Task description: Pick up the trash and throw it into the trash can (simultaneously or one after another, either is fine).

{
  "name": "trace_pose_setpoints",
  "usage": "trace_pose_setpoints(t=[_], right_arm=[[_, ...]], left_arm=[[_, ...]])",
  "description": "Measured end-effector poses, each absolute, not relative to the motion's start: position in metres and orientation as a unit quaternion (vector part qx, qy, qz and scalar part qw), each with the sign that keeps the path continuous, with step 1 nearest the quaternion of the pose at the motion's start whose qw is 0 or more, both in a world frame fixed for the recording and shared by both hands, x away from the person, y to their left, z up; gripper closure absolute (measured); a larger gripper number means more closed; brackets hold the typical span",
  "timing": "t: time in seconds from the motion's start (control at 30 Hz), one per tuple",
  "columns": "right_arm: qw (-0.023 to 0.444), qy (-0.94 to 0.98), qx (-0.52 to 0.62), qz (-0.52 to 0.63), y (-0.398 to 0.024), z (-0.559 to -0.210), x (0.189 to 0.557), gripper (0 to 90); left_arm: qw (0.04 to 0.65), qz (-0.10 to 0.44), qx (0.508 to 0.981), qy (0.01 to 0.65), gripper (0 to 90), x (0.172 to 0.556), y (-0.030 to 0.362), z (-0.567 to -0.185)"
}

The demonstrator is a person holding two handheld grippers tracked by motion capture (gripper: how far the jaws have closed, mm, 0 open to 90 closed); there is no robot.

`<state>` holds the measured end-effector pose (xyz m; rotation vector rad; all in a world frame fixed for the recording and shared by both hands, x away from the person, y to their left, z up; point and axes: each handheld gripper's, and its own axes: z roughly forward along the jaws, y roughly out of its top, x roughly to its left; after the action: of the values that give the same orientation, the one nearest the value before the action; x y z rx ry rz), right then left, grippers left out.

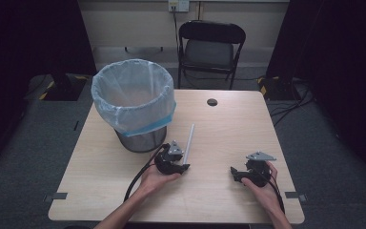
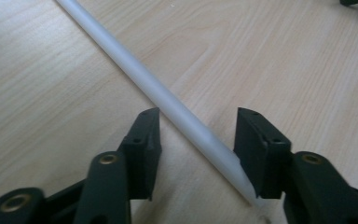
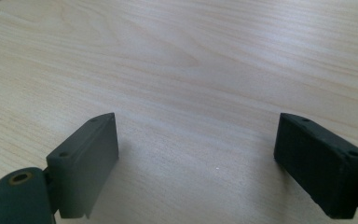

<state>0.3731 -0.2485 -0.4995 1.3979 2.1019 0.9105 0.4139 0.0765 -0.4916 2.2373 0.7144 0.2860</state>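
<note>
A thin white tube [image 1: 189, 141] lies on the wooden table [image 1: 228, 129], running from near the bin toward the person. My left gripper [image 1: 178, 167] sits at the tube's near end, held in the person's left hand. In the left gripper view the white tube [image 2: 168, 100] passes between my open jaws, its end close to the right jaw, and the left gripper [image 2: 198, 140] is not closed on it. My right gripper [image 1: 236, 174] rests low over bare table at the right, jaws wide apart. In the right gripper view the right gripper [image 3: 198, 154] has nothing between its jaws.
A black mesh waste bin [image 1: 134, 102] lined with a pale plastic bag stands at the table's back left. A cable hole [image 1: 212, 101] sits near the far edge. A black folding chair [image 1: 209, 50] stands behind the table. Cables trail from both grippers.
</note>
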Motion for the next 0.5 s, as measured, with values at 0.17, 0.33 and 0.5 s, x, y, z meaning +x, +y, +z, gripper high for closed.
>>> trace_pose_setpoints(t=[0.17,0.33,0.5], right_arm=[[0.228,0.762,0.508,0.330,-0.248,-0.500,0.373,13.0],[0.228,0.763,0.508,0.330,-0.248,-0.500,0.373,13.1],[0.228,0.762,0.507,0.330,-0.248,-0.500,0.373,13.0]], left_arm=[[0.374,0.108,0.879,0.276,62.7,0.416,0.083,-0.490],[0.369,0.102,0.882,0.275,71.6,0.416,0.087,-0.488],[0.373,0.097,0.883,0.270,78.1,0.415,0.088,-0.489]])
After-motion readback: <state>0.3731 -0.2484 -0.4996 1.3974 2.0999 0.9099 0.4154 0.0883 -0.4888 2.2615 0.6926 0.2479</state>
